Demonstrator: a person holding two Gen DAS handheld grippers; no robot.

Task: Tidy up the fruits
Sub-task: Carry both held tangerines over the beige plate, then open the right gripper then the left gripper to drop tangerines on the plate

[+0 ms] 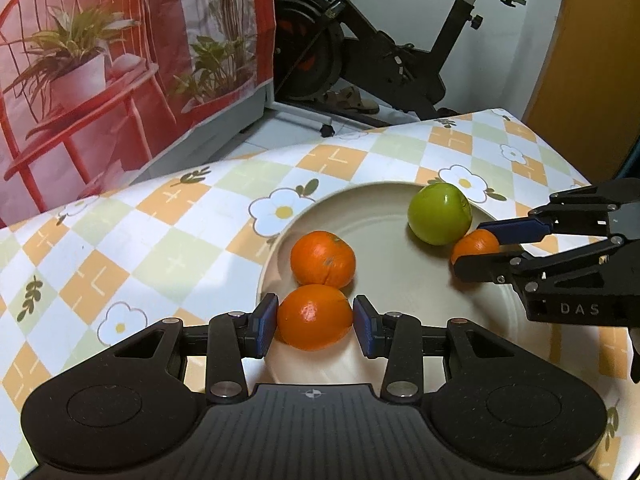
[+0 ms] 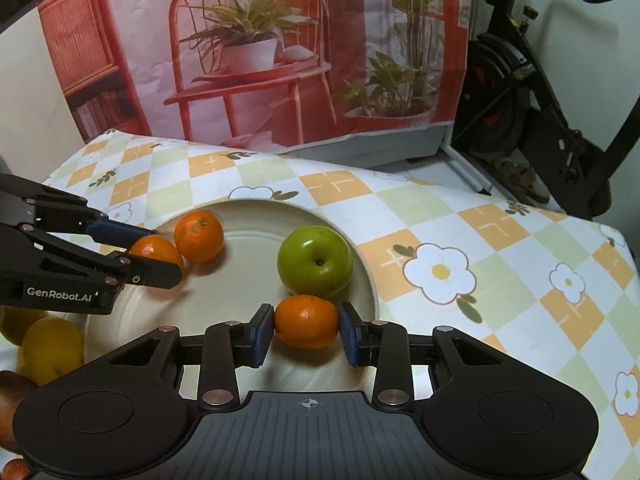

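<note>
A cream plate [image 1: 384,216] [image 2: 248,280] lies on the checked flower tablecloth. My left gripper [image 1: 315,320] is shut on an orange [image 1: 314,317] at the plate's near edge; it also shows in the right wrist view [image 2: 154,254]. A second orange [image 1: 322,258] [image 2: 199,235] rests on the plate just beyond it. My right gripper [image 2: 306,327] is shut on another orange [image 2: 306,322] [image 1: 476,245] next to a green apple [image 2: 315,261] [image 1: 439,213] on the plate.
Yellow fruits [image 2: 52,350] and a brown fruit [image 2: 10,404] lie left of the plate in the right wrist view. A printed backdrop [image 2: 256,52] hangs behind the table. An exercise bike [image 1: 380,48] stands beyond the table's far edge.
</note>
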